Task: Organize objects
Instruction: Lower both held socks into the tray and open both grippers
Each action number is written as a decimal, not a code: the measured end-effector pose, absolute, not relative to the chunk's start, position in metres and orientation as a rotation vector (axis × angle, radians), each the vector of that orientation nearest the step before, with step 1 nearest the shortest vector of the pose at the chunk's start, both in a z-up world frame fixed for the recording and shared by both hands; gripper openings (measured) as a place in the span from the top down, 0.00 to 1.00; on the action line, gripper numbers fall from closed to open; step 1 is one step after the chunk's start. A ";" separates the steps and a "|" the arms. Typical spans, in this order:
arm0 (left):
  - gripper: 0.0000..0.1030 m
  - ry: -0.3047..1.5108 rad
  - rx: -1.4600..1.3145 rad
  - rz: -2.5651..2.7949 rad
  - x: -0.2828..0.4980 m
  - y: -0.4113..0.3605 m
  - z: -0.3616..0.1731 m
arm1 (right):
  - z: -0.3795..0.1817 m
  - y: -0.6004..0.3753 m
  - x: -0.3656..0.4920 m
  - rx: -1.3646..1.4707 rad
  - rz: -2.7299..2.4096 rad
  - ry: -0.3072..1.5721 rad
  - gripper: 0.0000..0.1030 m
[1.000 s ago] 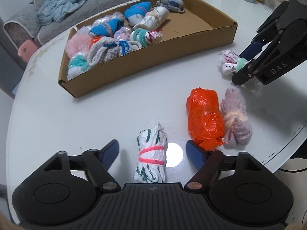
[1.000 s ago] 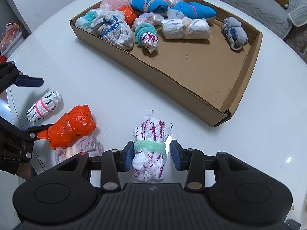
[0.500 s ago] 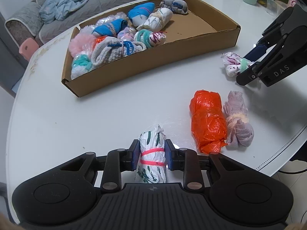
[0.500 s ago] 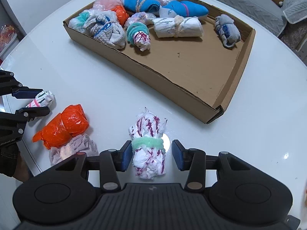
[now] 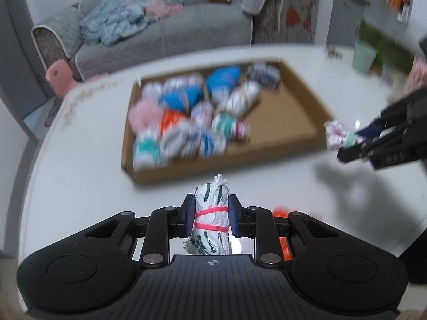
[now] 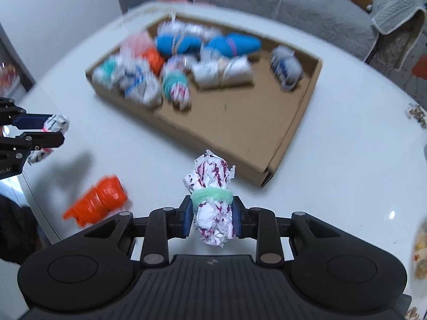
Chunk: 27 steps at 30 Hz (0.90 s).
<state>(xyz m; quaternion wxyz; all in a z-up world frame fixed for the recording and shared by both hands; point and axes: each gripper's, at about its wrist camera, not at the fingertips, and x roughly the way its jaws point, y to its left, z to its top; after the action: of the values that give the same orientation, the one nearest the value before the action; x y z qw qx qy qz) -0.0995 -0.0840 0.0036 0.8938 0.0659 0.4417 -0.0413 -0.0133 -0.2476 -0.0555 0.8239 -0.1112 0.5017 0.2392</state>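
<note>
The left gripper (image 5: 210, 217) is closed on a white bundle with green marks (image 5: 211, 218), bound by two pink elastic bands; its blue pads press the bundle's sides. A second ago these jaws stood wide apart around the bundle as it lay on the white table (image 5: 80, 186). They shut within that second, and the bundle is now lifted clear of the tabletop.

The right gripper (image 6: 212, 217) is clamped on a white bundle with purple marks (image 6: 212, 208), wrapped in a pale green band. Half a second ago its pads stood slightly off the bundle; they have just been closing and now press on it, and this bundle too is raised off the table.

Near the left gripper, partly hidden behind its right finger, an orange plastic bundle (image 5: 280, 212) lies on the table. The right wrist view shows it (image 6: 97, 204) at near left, blurred. The lilac bundle that lay beside it earlier is no longer in view.

Farther off sits the shallow cardboard tray (image 5: 301, 98), which holds about ten rolled bundles crowded into its left part, in blue, pink, orange, teal and white, all blurred by motion. Its right part is bare cardboard. The tray appears nearer the centre of both views than before.

Beyond the table, a grey sofa (image 5: 186, 26) carries a heap of pale blue and pink cloth (image 5: 122, 24). A mint green cup (image 5: 364, 56) stands at the table's far right.
</note>
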 end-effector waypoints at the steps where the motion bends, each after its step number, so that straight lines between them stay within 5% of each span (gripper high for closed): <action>1: 0.70 0.904 0.127 -0.096 -0.094 -0.086 0.012 | -0.049 -0.250 -0.011 -0.224 0.501 1.045 0.74; 11: 0.69 0.824 0.132 -0.242 -0.001 -0.133 0.052 | 0.009 -0.284 0.037 -0.086 0.435 0.853 0.74; 27: 0.69 0.998 0.045 -0.330 0.086 -0.160 -0.045 | -0.032 -0.268 0.116 -0.084 0.476 0.934 0.74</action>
<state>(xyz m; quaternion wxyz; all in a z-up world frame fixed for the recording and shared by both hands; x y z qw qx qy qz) 0.0863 -0.1597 -0.0452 0.8648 0.0213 0.4763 -0.1574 0.1161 -0.2677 -0.0316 0.8649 -0.0400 0.4457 0.2272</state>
